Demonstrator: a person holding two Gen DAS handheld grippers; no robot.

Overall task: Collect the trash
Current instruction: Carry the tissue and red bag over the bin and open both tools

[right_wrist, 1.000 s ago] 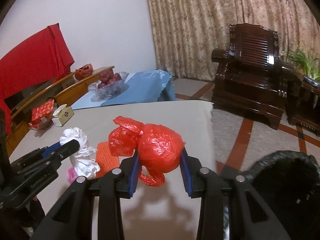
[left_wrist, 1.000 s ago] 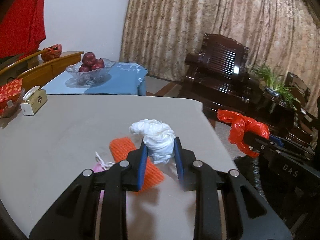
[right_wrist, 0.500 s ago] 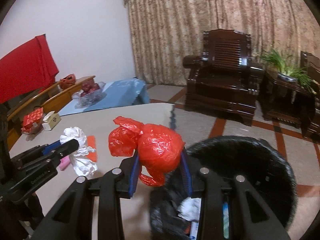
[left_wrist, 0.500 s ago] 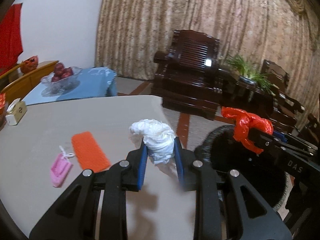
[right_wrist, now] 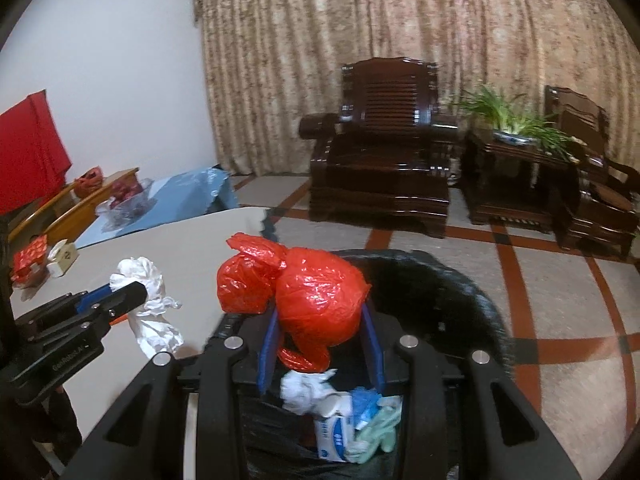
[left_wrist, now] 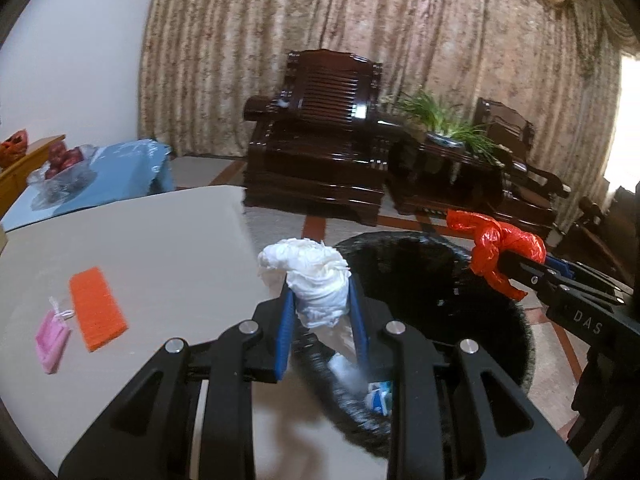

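Observation:
My left gripper is shut on a crumpled white tissue wad, held at the table's right edge beside the rim of a black-lined trash bin. My right gripper is shut on a knotted red plastic bag and hangs over the open bin, which holds white and pale green wrappers. Each gripper shows in the other's view: the left gripper with the tissue wad at left, the right gripper with the red bag at right.
On the grey table lie an orange pad and a small pink packet. Behind stand a blue-covered table with a fruit bowl, dark wooden armchairs, a potted plant and a tissue box.
Both grippers have swung right from over the table to the trash bin, each keeping its load. The orange pad and pink packet stay behind on the table.

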